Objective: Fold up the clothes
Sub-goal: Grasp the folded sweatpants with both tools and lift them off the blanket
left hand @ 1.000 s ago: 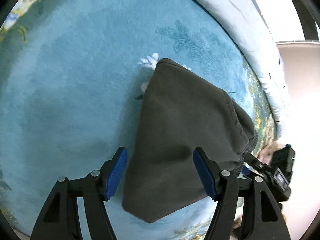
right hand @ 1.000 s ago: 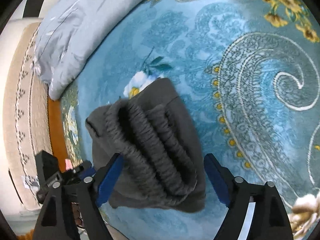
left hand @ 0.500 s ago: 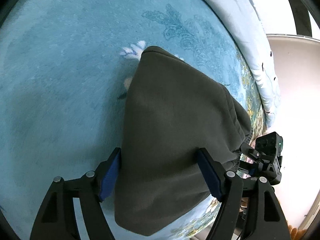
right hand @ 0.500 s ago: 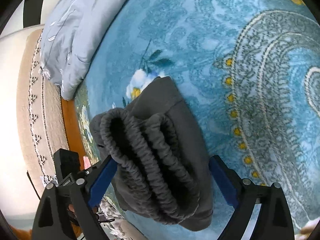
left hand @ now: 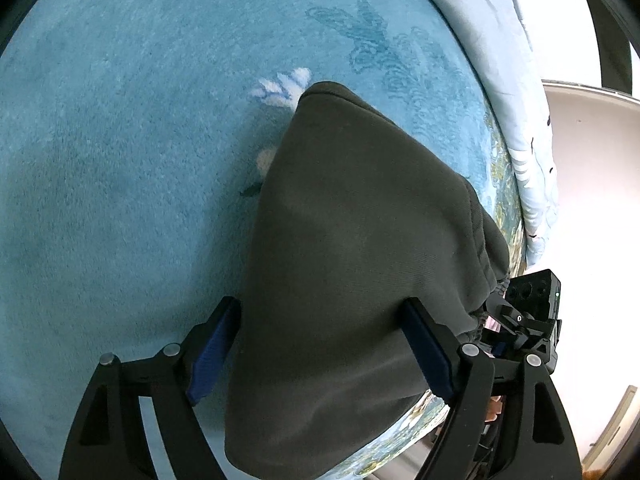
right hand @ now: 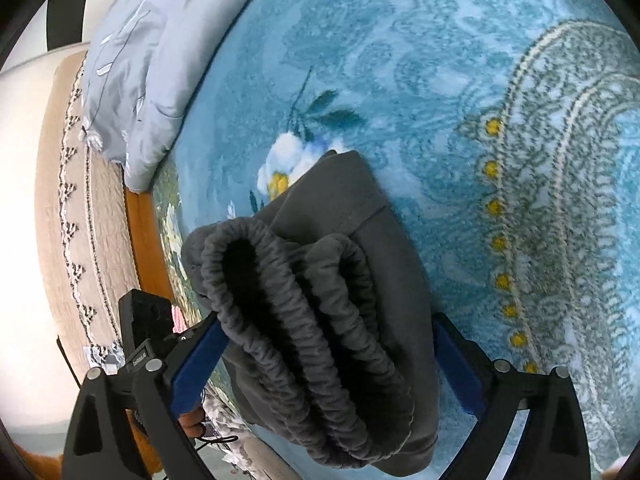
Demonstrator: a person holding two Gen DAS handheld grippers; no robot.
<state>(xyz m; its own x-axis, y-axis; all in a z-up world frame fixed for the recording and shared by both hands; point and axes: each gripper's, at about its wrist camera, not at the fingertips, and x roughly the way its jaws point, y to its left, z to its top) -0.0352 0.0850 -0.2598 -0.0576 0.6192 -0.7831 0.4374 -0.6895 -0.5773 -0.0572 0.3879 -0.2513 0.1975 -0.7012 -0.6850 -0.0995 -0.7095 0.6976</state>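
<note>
Blue blanket (left hand: 120, 160); ribbed waistband (right hand: 296, 320) of folded trousers (left hand: 352, 260) visible right view only.

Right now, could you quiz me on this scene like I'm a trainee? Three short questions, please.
1. True or false: the folded dark grey garment lies on a plain white sheet.
2. Which end of the garment faces the right gripper? A) its gathered elastic waistband B) a collar C) a zip
3. Fill in: a pale blue ____ lies along the blanket's far edge.

Key:
1. False: it lies on a blue patterned blanket.
2. A. Both grippers' fingers are opening on either side of the garment; left gripper.
3. Pillow.
</note>
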